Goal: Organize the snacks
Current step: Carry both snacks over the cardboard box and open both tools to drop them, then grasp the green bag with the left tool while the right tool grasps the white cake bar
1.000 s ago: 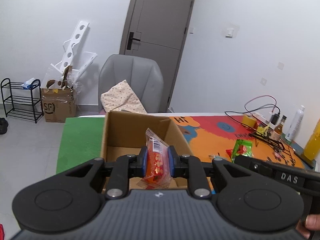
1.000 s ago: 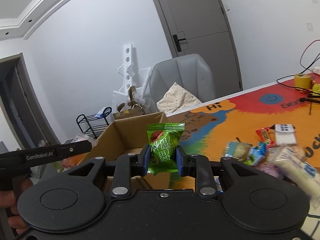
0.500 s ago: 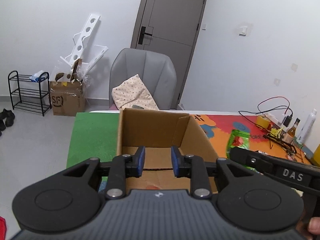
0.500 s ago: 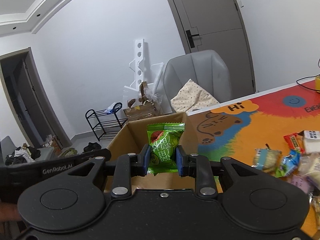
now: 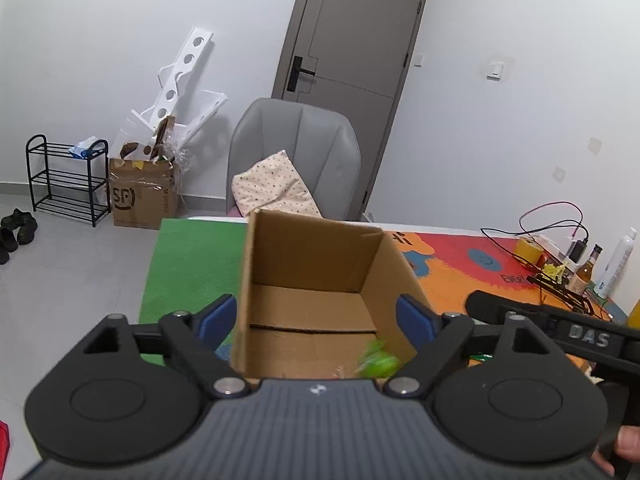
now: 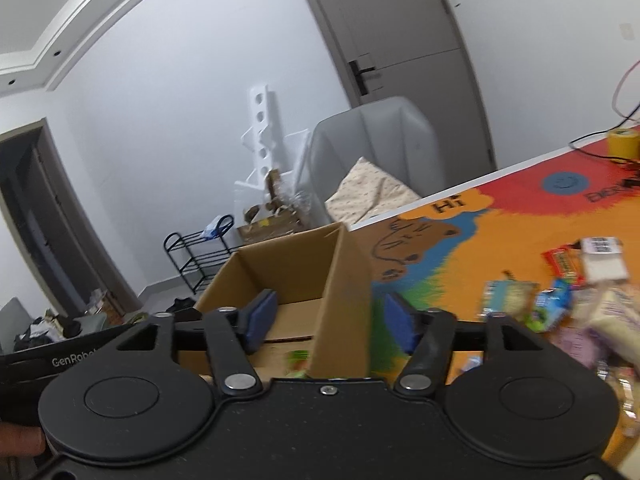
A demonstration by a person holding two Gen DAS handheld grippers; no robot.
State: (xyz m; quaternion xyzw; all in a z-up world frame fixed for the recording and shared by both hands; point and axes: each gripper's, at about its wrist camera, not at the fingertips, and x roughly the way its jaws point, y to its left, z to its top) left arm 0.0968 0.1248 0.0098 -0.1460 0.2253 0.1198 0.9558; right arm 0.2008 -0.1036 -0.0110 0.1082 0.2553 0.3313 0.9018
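Left wrist view. Your left gripper sits low centre of the frame, angled down over the open cardboard box. Its jaws are opening, nothing between them; the blue pads stand either side of the box walls. A blurred green snack packet shows inside the box at its lower right corner, clear of both pads; whether it has landed you cannot tell. Only this view gives you the box floor whole, the green mat to its left, the bottles and cables at right edge, and the floor carton marked "SF". The right gripper's body crosses the lower right, lettered "DAS", with your fingers at the corner.

Right wrist view. Your right gripper points down at the box's right wall, which rises between its jaws without touching the pads. The jaws are opening and released. The green packet shows as a smear low inside the box, just left of that wall. Only here do you see the pile of loose snacks on the orange mat at right, blurred, labels unreadable. The mat reads "Hi". The left gripper's body enters at lower left, lettered "GenRobot", part cut off, your hand behind it.
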